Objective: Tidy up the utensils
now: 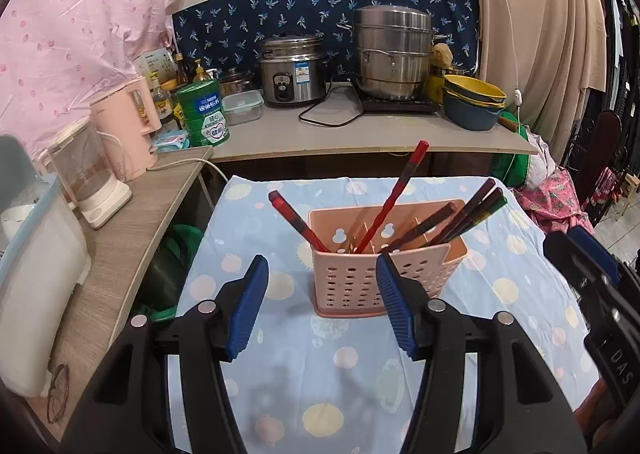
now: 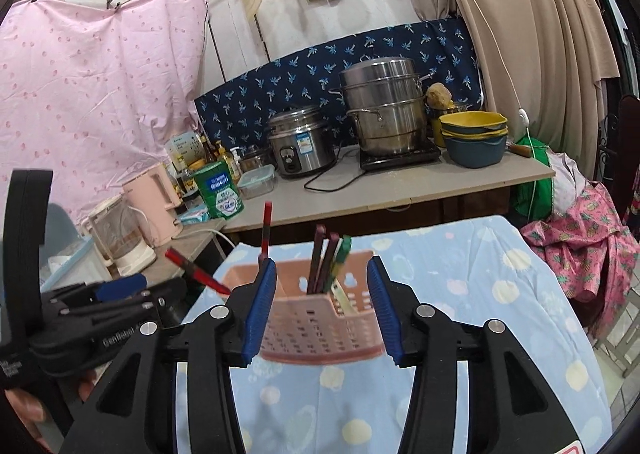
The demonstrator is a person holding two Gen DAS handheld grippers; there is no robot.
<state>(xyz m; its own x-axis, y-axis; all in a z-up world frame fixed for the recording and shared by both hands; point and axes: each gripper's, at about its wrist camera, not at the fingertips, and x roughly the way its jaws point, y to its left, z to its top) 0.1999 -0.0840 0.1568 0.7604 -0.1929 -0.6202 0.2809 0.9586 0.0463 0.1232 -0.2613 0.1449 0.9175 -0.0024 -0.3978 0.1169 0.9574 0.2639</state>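
- The pink utensil basket (image 1: 384, 274) stands upright on the desk's blue spotted cloth (image 1: 280, 354), straight ahead of both pairs of tongs.
- The left tongs (image 1: 322, 302) stand apart and hold nothing; the basket's near wall lies just beyond their blue pads (image 1: 248, 306), somewhat toward the right pad.
- The right tongs (image 2: 322, 302) also stand apart and empty, with the basket framed squarely between their pads in the right wrist view.
- Two red chopsticks (image 1: 394, 198) lean out of the left half of the basket, one tilting left and one tilting up to the right; the dark chopsticks (image 1: 464, 214) lean right out of the other half.
- Every stick's long axis runs steeply upward from the basket, so a grasp would need to meet a shaft from the side, above the rim.
- In my judgement the right tongs sit nearer and better centred on the dark bundle, while the left tongs face the red pair.
- No utensil shows loose on the cloth, so the sorting looks largely done.
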